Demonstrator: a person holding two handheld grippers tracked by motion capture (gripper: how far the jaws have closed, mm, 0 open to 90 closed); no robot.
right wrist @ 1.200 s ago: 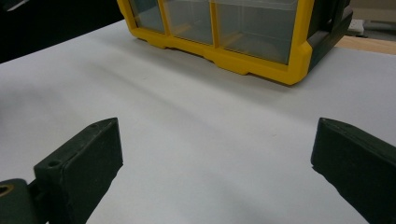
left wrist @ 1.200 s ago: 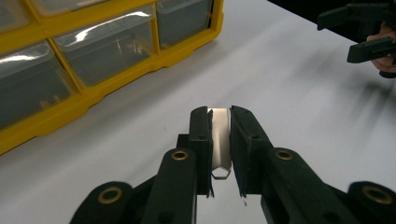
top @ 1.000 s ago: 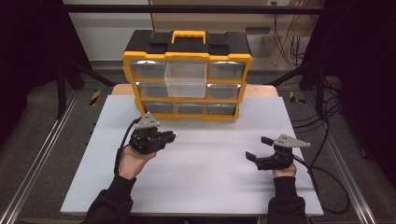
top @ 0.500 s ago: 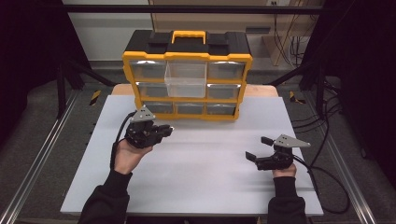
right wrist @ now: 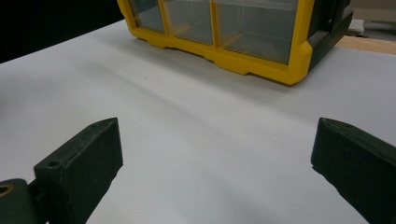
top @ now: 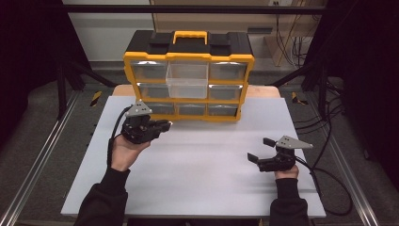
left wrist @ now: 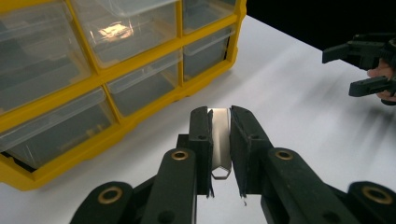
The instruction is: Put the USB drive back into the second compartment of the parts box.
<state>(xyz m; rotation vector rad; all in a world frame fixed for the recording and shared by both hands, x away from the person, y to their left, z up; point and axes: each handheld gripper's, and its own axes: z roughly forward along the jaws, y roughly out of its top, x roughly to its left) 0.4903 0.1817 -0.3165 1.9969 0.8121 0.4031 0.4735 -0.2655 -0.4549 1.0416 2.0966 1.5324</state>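
From the high view I see the yellow drawer organizer [top: 188, 75] at twelve o'clock on the white table [top: 197, 183], my left gripper [top: 162, 126] near its lower left corner, my right gripper [top: 259, 149] well apart at four o'clock. In the left gripper view, my jaws pinch a small flat metal piece [left wrist: 220, 140]. In the right gripper view, my jaws stand spread wide, organizer at one o'clock.

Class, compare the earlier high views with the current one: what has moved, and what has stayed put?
The left gripper, jaws shut on a small metal piece, has moved forward toward the organizer and now sits close to its bottom row. The right gripper stays open and hovering at the right of the table. The organizer has not moved, its top middle drawer still pulled out.
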